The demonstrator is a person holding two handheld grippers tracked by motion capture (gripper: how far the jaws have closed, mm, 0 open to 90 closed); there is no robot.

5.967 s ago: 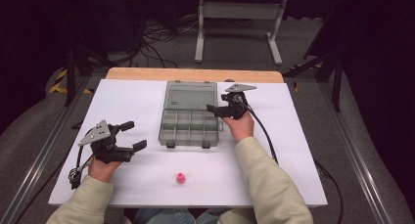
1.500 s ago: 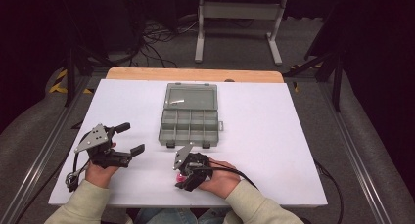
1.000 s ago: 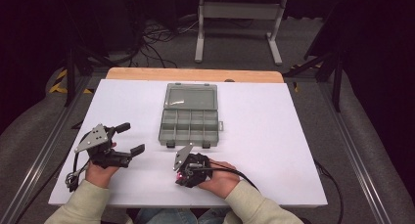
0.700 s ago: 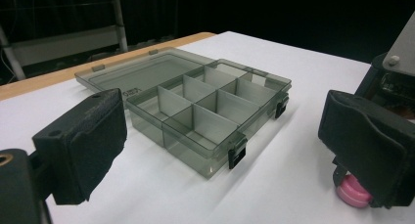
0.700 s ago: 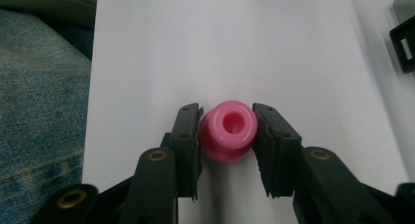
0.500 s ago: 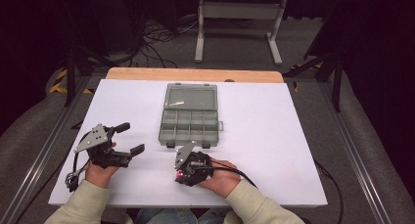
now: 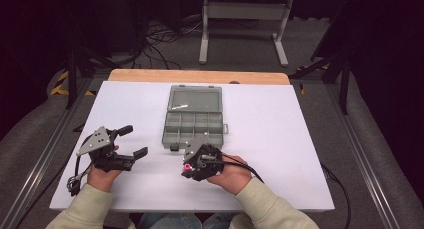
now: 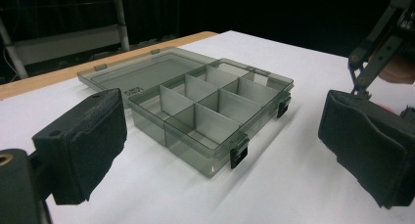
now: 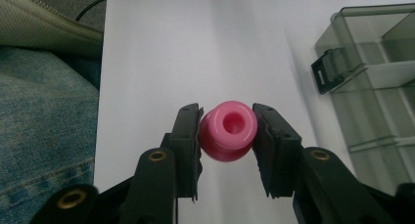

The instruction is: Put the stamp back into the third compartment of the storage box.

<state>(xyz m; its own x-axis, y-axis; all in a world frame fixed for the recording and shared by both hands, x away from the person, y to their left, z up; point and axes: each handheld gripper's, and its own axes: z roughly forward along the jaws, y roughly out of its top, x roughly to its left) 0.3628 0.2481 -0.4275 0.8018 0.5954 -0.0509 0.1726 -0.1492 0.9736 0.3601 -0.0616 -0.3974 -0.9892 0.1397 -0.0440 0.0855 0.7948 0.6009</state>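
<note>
A white table top carried an open grey compartment box, its clear lid laid flat toward a bare wooden strip along the far edge. Beyond, a grey metal stand stood on the dark floor near loose cables. Blue denim showed below the near edge.

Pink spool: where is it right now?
The pink spool is clamped between the right gripper jaws, near the table's front edge, just short of the open compartment box.
</note>
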